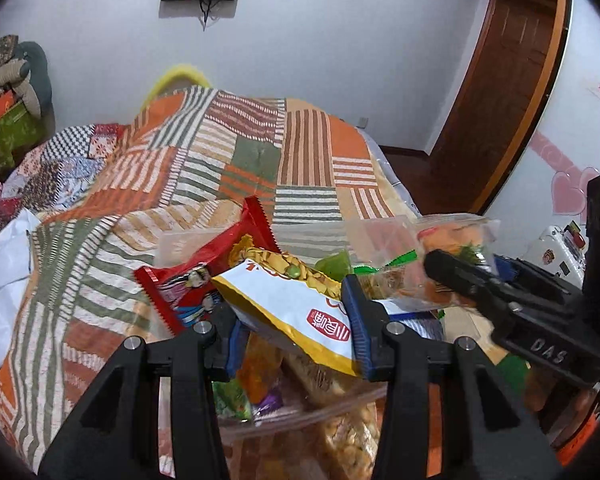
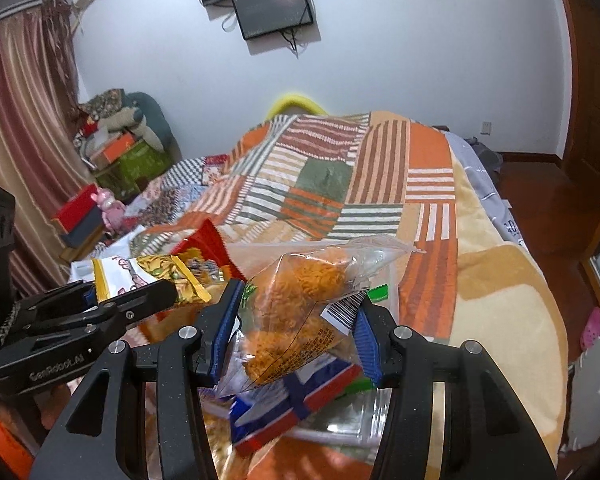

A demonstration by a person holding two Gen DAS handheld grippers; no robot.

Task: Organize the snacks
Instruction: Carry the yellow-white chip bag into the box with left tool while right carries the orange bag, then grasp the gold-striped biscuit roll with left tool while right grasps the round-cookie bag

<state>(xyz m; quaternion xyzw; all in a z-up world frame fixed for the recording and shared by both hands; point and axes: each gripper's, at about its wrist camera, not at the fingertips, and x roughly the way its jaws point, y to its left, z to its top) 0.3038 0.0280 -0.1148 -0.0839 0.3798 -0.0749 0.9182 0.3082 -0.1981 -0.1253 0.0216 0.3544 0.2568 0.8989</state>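
My left gripper (image 1: 296, 328) is shut on a white and yellow snack packet (image 1: 288, 304), held above a clear plastic bin (image 1: 300, 424) full of snacks. A red packet (image 1: 204, 276) leans at the bin's left. My right gripper (image 2: 296, 328) is shut on a clear bag of orange snacks (image 2: 300, 312), held over a blue, white and red packet (image 2: 296, 404). In the left wrist view the right gripper (image 1: 460, 276) and its clear bag (image 1: 440, 248) show at the right. In the right wrist view the left gripper (image 2: 132, 300) holds the yellow packet (image 2: 156, 276) at the left.
The bin rests on a bed with a striped orange, green and brown patchwork blanket (image 1: 236, 168). A white bag (image 1: 0, 280) lies at the bed's left. Boxes and a pink toy (image 2: 108, 208) stand by the curtain. A wooden door (image 1: 512, 80) is at the right.
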